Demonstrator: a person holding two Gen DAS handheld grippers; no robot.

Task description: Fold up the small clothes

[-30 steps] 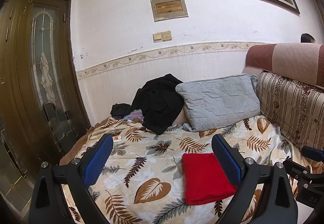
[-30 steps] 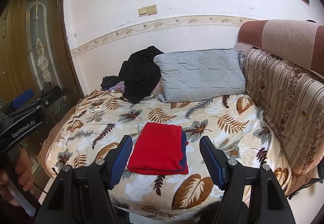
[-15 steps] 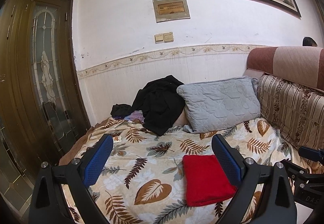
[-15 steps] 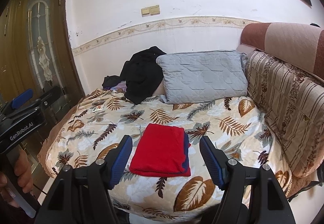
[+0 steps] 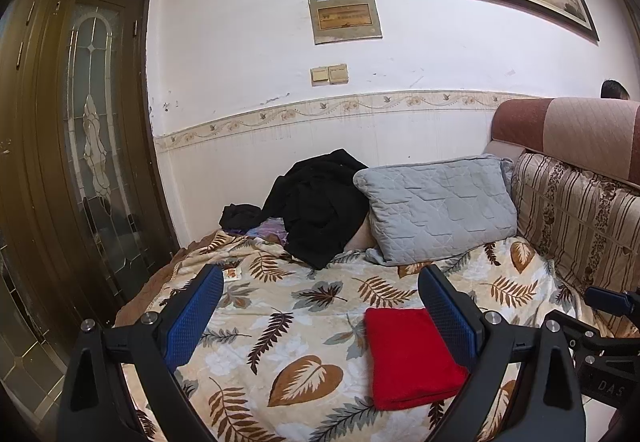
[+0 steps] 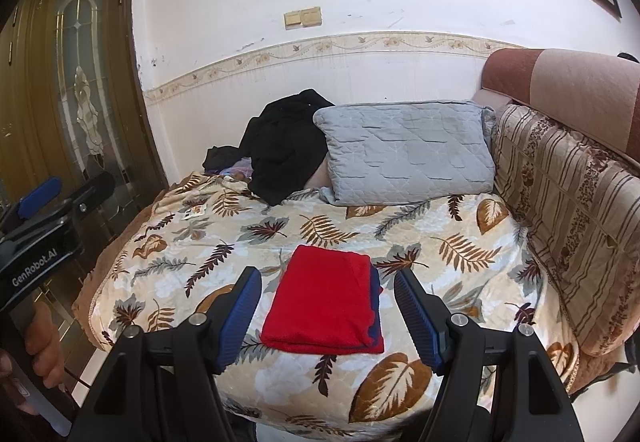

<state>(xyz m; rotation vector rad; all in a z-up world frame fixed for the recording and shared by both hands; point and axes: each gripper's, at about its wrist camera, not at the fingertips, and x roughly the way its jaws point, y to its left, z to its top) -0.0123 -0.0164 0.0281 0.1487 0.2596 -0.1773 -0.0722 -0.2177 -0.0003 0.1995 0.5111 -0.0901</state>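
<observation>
A: status on both claws?

B: I've got the left claw (image 5: pixel 320 316) spread wide, nothing between its blue pads (image 5: pixel 192 322). Right claw (image 6: pixel 327 312) also wide, nothing gripped. Both hang above the near edge of the bed, clear of the fabric.

A: where's the garment?

B: Folded red cloth (image 6: pixel 326 306) lies flat on the leaf-print bedspread (image 6: pixel 440 242). From my right claw it sits dead ahead, framed between the two fingers but below them, not touching. From my left claw it's ahead and off to the right, its right edge hidden behind that claw's right finger (image 5: pixel 448 316). A dark blue layer shows along the cloth's right edge in the right view.

A: anything else near it?

B: Beyond the cloth from either claw: grey quilted pillow (image 6: pixel 408 150) propped at the wall, black clothing heap (image 6: pixel 286 146) just left of it and touching. Striped sofa backrest (image 6: pixel 568 202) runs along the right. Small card (image 5: pixel 232 274) on the bedspread just past my left claw's left finger. Hand (image 6: pixel 42 346) on the left handle shows at the left edge of the right view.
</observation>
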